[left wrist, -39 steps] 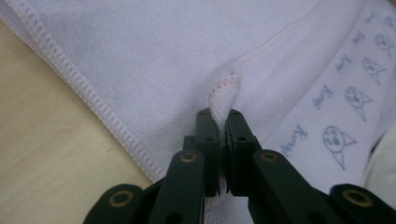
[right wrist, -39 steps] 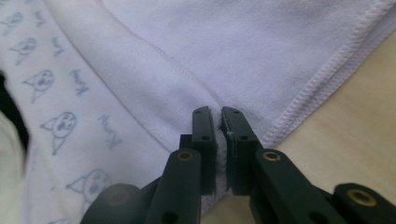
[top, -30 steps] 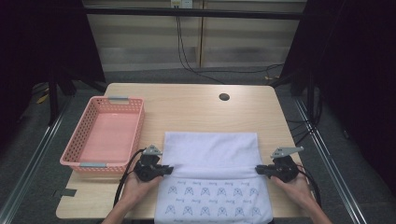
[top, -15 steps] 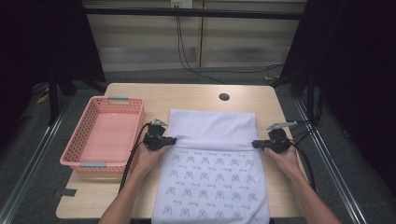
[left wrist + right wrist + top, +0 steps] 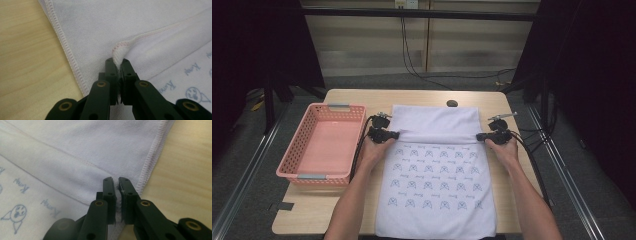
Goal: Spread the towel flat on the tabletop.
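Observation:
A white towel (image 5: 434, 185) printed with small blue figures lies along the middle of the table (image 5: 357, 102), and its near end hangs over the front edge. A plain white band (image 5: 434, 120) of it lies beyond the grippers. My left gripper (image 5: 393, 134) is shut on a hemmed corner at the towel's left side; the left gripper view shows the towel (image 5: 100, 25) pinched between the left gripper's (image 5: 119, 62) jaws. My right gripper (image 5: 479, 136) is shut on the towel's right edge, and the right gripper view shows the right gripper (image 5: 117, 182) with the hem of the towel (image 5: 75, 147) in its jaws.
A pink slotted basket (image 5: 319, 145) stands at the table's left, close to my left hand. A small dark round spot (image 5: 452, 103) sits near the far edge, just beyond the towel. Bare wood (image 5: 185, 170) shows to the right of the towel.
Both grippers have moved away from the person toward the far side of the table, taking the towel along. Its far edge has slid forward and more printed cloth lies on the table.

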A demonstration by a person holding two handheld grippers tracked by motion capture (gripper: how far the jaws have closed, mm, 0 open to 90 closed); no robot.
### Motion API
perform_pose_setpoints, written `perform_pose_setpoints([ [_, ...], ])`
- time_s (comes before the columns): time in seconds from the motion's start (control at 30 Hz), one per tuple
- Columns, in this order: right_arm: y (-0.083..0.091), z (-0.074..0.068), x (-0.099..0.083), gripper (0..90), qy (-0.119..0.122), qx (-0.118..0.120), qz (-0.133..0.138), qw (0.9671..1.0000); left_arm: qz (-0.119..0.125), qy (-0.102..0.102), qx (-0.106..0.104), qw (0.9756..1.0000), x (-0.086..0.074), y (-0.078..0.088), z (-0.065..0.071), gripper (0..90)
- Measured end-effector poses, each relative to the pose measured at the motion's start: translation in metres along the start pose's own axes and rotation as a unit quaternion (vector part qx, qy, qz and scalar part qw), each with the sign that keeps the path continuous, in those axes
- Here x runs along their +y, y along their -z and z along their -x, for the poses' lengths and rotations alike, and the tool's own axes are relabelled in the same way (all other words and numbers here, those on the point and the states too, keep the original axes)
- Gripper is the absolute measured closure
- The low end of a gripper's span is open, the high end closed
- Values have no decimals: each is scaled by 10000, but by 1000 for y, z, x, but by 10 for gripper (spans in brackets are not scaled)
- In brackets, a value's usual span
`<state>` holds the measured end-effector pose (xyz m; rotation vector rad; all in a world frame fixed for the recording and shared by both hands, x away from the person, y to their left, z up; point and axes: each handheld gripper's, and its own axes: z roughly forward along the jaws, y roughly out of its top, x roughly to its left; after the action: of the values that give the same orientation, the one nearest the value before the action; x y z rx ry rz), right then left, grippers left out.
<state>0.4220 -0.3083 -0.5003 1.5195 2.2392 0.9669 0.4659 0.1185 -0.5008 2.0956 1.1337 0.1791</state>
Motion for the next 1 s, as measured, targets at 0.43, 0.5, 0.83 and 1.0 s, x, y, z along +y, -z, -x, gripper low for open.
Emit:
perform_pose_setpoints([
  [0.43,22,11,20,844,-217,109,569,9981,388,-218,-287,9986,14,21,5,870],
  [0.5,35,12,23,844,-266,229,807,9961,590,-322,-384,9970,19,36,13,870],
  [0.83,103,-6,33,843,119,726,1379,9877,1336,-589,-688,9869,29,112,27,870],
  [1.0,132,-20,32,844,280,911,1617,9822,1619,-705,-886,9803,27,139,39,871],
])
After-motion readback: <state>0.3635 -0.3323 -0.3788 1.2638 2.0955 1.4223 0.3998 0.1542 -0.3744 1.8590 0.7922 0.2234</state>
